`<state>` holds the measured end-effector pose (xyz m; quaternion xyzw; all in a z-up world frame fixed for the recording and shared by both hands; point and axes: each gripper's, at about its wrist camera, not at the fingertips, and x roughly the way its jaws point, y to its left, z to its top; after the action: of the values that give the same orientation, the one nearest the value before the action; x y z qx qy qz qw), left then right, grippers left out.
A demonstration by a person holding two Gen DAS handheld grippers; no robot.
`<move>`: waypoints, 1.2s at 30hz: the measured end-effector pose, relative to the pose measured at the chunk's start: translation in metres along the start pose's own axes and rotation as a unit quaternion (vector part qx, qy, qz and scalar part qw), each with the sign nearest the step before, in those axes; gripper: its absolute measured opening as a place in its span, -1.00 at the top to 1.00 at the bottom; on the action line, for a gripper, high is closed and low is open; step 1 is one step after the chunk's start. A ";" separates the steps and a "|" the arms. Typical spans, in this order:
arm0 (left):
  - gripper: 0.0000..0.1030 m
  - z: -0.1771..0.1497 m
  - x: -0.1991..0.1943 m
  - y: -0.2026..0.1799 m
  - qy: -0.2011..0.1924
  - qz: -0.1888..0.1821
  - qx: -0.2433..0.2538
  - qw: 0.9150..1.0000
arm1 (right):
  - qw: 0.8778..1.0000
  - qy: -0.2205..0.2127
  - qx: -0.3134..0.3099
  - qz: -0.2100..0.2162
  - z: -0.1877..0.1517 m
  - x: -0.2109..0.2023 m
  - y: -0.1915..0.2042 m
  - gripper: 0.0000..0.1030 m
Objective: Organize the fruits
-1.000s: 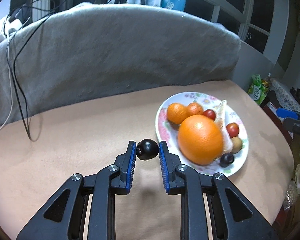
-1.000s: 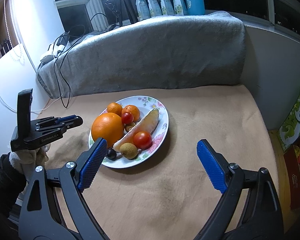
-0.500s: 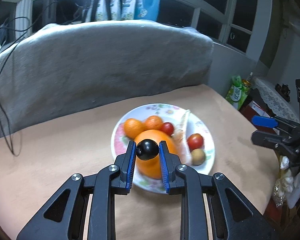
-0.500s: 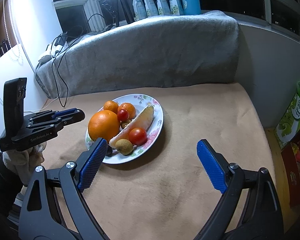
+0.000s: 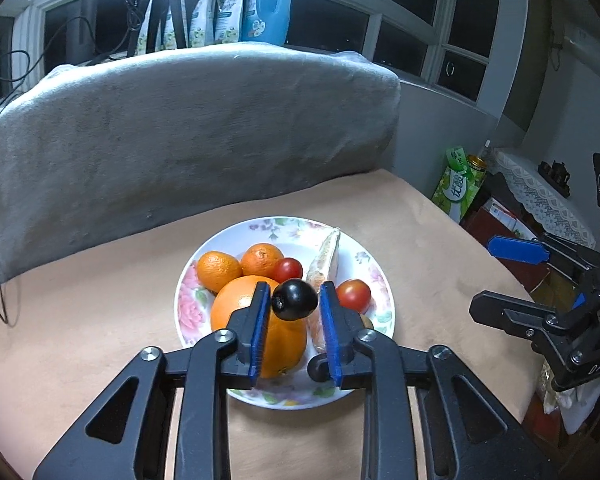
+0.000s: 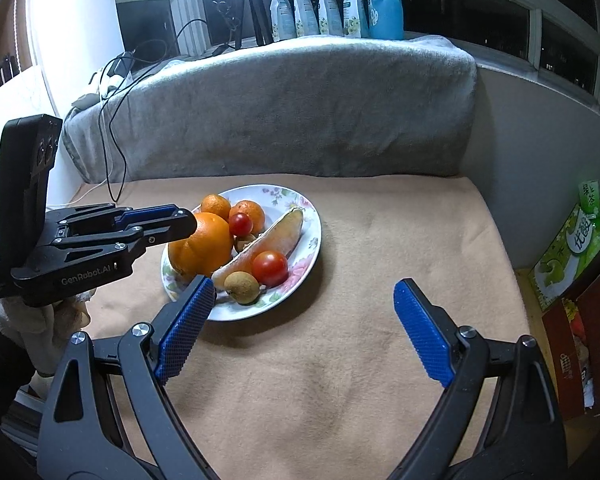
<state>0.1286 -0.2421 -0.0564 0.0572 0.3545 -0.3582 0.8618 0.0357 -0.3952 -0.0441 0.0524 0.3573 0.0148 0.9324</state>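
2 black handheld grippers with blue ribbed pads hang over a bench covered in a soft tan fleece cloth (image 6: 380, 240). A white china plate with a pink flower rim (image 6: 315, 220) sits towards the bench's left half. To its right the cloth is open all the way to the edge, where a green drink carton (image 6: 572, 248) stands lower down, past the drop. Behind, a thick grey plush blanket (image 5: 180, 128) rises like a wall close to the plate's far rim.

The plate is crowded: 1 large glossy orange (image 6: 202, 248) at the left, 2 small dimpled mandarins (image 5: 219, 270) beyond it, 2 smooth red cherry tomatoes (image 5: 354, 295), a long pale peeled citrus wedge (image 6: 276, 236) lying across the middle, and a rough brown longan (image 6: 242, 287) at the near rim.

The left gripper (image 5: 294, 294), in a white-gloved hand (image 6: 40, 320), tilts down over the plate above the large orange. Its jaws have just been easing apart, yet the small round black fruit (image 5: 296, 300) sits between the pads, touching both, held in the air above the plate. The right gripper (image 6: 304, 282) points down at bare cloth near the plate, jaws spread wide with nothing between them.
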 end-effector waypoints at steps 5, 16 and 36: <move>0.13 -0.001 -0.006 0.002 -0.007 0.005 -0.005 1.000 | 1.000 -0.004 0.001 -0.001 0.000 -0.002 0.001 -0.81; -0.16 -0.017 -0.041 0.007 -0.021 0.036 -0.015 0.999 | 1.000 -0.019 -0.004 -0.011 0.001 -0.011 0.007 -0.82; -0.60 -0.054 -0.093 -0.003 -0.037 0.158 -0.040 0.986 | 0.999 -0.048 0.006 -0.012 -0.005 -0.023 0.015 -0.97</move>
<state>0.0501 -0.1718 -0.0352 0.0651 0.3226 -0.2048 0.9218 0.0159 -0.3816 -0.0310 0.0542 0.3126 -0.0009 0.9483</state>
